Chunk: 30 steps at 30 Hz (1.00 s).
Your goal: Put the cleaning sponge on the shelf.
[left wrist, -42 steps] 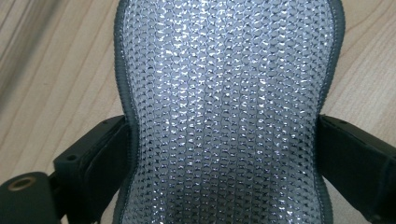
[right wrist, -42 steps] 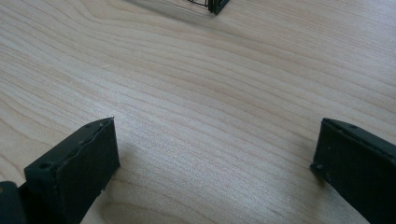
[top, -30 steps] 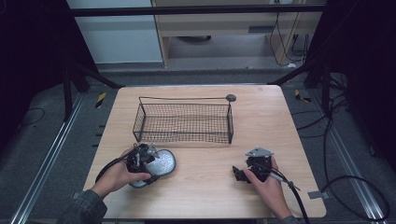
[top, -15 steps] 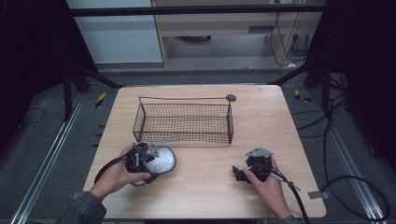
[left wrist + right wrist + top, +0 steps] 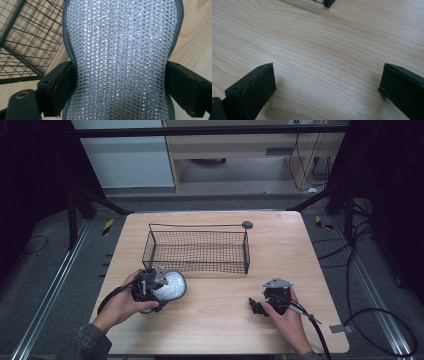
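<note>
At the left of the light wooden table (image 5: 215,325), the person's left hand (image 5: 122,302) holds the left gripper (image 5: 152,287) low over the wood, near the front left corner of the basket. Its two black jaws pinch a round, silvery, glittering mesh pad with a grey border (image 5: 169,286), one jaw on each side; in the left gripper view the pad (image 5: 122,60) is squeezed narrower where the jaws press in, and it spreads wider beyond them. The pad's far edge lies just beside the basket's front wall, but whether the two touch cannot be told.

Toward the middle and back of the table stands a rectangular black wire-mesh basket (image 5: 197,251) with a thin wire handle running along its top to a small dark round knob (image 5: 247,224) at the right end. A corner of the basket (image 5: 327,3) shows at the top of the right gripper view.

At the right, the person's right hand (image 5: 282,312) holds the right gripper (image 5: 257,306) low on the table, well apart from the basket. Its jaws are spread wide with bare wood between them, gripping nothing. A dark cable (image 5: 315,332) trails from it toward the front edge.
</note>
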Each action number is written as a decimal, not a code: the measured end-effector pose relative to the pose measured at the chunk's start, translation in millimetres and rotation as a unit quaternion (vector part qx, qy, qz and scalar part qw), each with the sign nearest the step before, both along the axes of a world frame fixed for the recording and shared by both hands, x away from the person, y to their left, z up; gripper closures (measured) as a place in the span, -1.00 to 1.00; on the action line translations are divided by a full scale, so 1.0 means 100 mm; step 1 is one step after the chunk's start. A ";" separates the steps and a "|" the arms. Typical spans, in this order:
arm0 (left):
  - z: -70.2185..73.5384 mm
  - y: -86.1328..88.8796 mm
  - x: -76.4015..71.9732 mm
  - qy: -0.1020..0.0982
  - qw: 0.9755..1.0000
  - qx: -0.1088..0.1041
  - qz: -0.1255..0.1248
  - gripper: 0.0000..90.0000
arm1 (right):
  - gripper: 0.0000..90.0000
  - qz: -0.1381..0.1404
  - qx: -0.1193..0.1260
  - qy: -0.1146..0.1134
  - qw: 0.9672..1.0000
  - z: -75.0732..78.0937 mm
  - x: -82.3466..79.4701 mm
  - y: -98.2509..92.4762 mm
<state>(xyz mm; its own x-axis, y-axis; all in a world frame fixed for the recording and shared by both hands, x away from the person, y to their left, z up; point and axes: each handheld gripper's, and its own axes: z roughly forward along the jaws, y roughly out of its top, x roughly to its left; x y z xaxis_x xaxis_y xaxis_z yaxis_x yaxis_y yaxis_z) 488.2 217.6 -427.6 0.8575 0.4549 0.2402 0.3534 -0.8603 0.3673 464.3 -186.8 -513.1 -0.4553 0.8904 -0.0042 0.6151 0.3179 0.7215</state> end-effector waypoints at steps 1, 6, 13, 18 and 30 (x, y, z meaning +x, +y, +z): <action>0.02 0.00 0.00 -0.004 1.000 0.000 0.000 -0.74 | -0.99 0.000 0.000 0.000 1.000 0.00 0.00 0.00; 0.12 -0.02 0.01 -0.021 1.000 0.003 -0.002 -0.74 | -0.99 0.000 0.000 0.000 1.000 0.00 0.00 0.00; 0.21 -0.03 0.02 -0.032 0.999 0.006 -0.006 -0.73 | -0.99 0.000 0.000 0.000 1.000 0.00 0.00 0.00; 0.27 -0.03 0.02 -0.041 0.999 0.005 -0.006 -0.72 | -0.99 0.000 0.000 0.000 1.000 0.00 0.00 0.00; 0.41 -0.03 0.04 -0.057 0.998 0.010 -0.008 -0.72 | -0.99 0.000 0.000 0.000 1.000 0.00 0.00 0.00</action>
